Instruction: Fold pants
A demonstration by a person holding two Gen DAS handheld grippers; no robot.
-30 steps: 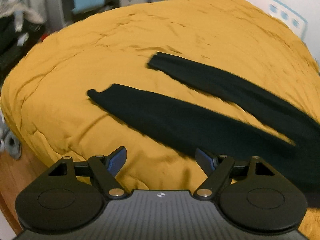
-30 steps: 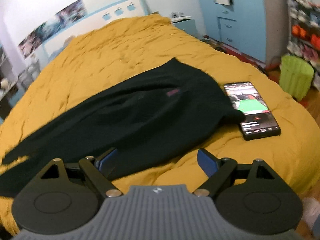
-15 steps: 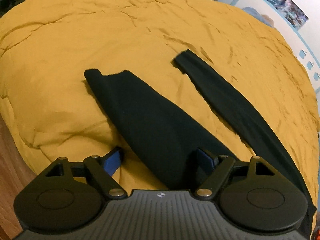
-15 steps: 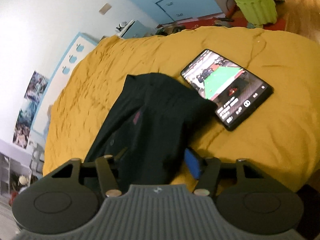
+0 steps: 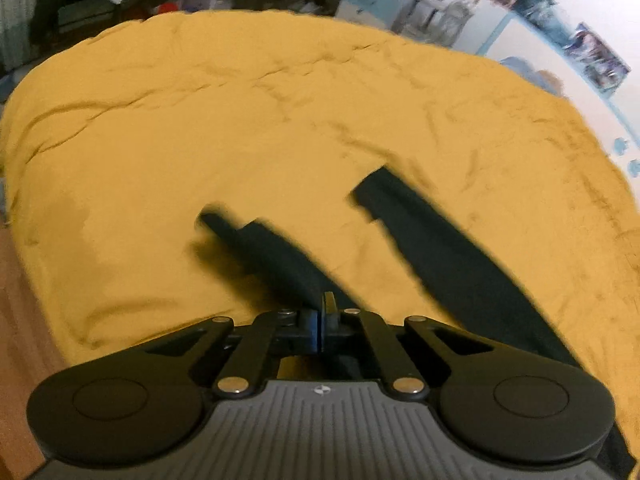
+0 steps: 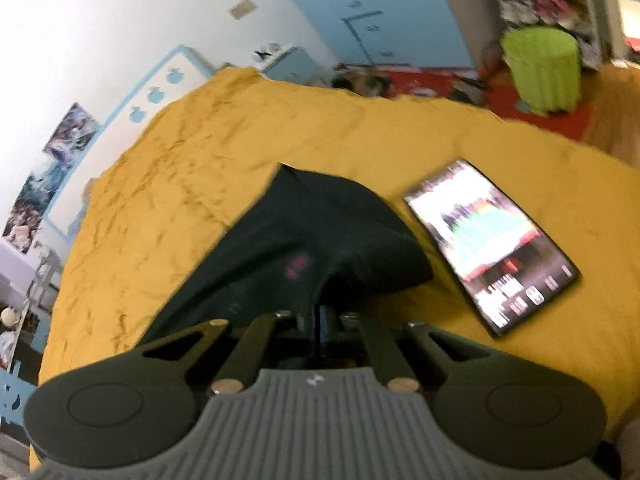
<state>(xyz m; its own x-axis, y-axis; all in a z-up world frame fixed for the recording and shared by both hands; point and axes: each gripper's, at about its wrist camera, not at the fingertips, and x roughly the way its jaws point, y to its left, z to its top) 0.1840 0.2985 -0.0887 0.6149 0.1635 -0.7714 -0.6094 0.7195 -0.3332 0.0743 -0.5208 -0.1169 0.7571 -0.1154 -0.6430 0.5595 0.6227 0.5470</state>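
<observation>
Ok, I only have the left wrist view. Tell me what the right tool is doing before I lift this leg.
Observer: The right tool has just closed its jaws on the pants near the waist. Black fabric tents up into them.
Operator: Report anything lying near that end.
Observer: A phone with its screen lit lies flat on the yellow bedspread, just right of the waist.
Operator: Say whether the pants cover it.
Observer: No, the whole screen shows. Whether the cloth touches its edge I cannot tell.
</observation>
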